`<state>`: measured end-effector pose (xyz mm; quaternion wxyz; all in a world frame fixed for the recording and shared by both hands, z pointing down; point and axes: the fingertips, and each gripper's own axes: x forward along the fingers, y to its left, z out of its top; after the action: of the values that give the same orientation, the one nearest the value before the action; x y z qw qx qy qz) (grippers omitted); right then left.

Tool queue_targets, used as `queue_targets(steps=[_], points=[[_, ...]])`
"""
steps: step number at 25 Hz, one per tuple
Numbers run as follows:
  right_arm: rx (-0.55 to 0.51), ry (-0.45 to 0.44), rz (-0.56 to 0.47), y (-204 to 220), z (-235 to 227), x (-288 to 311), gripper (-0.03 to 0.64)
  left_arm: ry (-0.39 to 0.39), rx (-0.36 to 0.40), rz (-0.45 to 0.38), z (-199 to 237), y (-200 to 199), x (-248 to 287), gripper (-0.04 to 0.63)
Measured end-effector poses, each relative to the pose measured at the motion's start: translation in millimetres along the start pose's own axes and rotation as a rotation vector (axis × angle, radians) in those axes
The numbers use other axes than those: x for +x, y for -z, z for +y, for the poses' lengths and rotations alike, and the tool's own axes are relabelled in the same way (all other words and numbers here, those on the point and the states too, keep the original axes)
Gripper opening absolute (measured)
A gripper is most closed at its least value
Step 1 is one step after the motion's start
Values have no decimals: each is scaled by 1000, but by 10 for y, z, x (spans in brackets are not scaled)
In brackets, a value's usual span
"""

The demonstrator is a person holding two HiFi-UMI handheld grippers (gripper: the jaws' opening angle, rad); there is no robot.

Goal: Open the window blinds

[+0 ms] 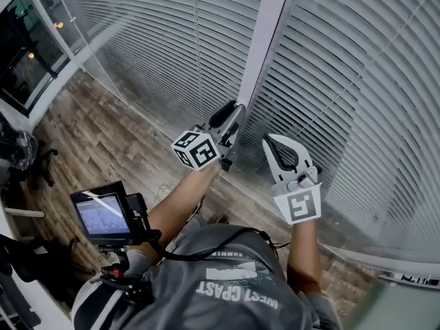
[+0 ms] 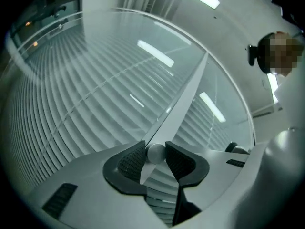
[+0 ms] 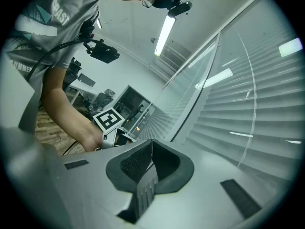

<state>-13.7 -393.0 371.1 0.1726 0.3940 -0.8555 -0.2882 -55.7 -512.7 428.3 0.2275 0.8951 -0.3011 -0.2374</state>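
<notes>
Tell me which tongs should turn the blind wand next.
Left. The left tongs clamp the wand between their pads, so they can probably twist it at once; the right tongs are shut on nothing.

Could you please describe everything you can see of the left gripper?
The left gripper is light grey plastic with two dark, textured pads and a marker cube at its rear. It reaches out to the white mullion between the slatted blinds. Its jaws are clamped on a small pale round piece, probably the blinds' wand.
</notes>
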Motion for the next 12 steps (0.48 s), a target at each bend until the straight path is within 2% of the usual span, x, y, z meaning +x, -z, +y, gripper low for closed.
queue_targets(steps=[1, 2, 4, 5, 6, 7, 8, 9, 11, 12], points=[[2, -4, 0, 5, 7, 11, 5, -9, 127, 24, -26, -4, 2, 130], [3, -9, -1, 7, 17, 21, 5, -27, 354, 63, -68, -2, -3, 129], [3, -20, -4, 7, 39, 32, 5, -91, 943, 156, -160, 17, -36, 186], [2, -24, -7, 9, 44, 36, 5, -117, 1195, 203, -195, 46, -41, 199], [0, -26, -8, 12, 43, 40, 5, -126, 1378, 247, -215, 93, -29, 198], [-1, -27, -8, 13, 43, 45, 5, -119, 1489, 282, -221, 146, -7, 186], [0, -28, -8, 11, 49, 50, 5, -106, 1543, 303, -217, 186, 8, 130], [0, -30, -9, 5, 62, 56, 5, -97, 1561, 311, -211, 205, 9, 130], [1, -36, -8, -2, 84, 61, 5, -93, 1533, 312, -204, 195, -5, 127], [0, -37, -5, 3, 83, 57, 5, -90, 1470, 304, -200, 182, -4, 127]])
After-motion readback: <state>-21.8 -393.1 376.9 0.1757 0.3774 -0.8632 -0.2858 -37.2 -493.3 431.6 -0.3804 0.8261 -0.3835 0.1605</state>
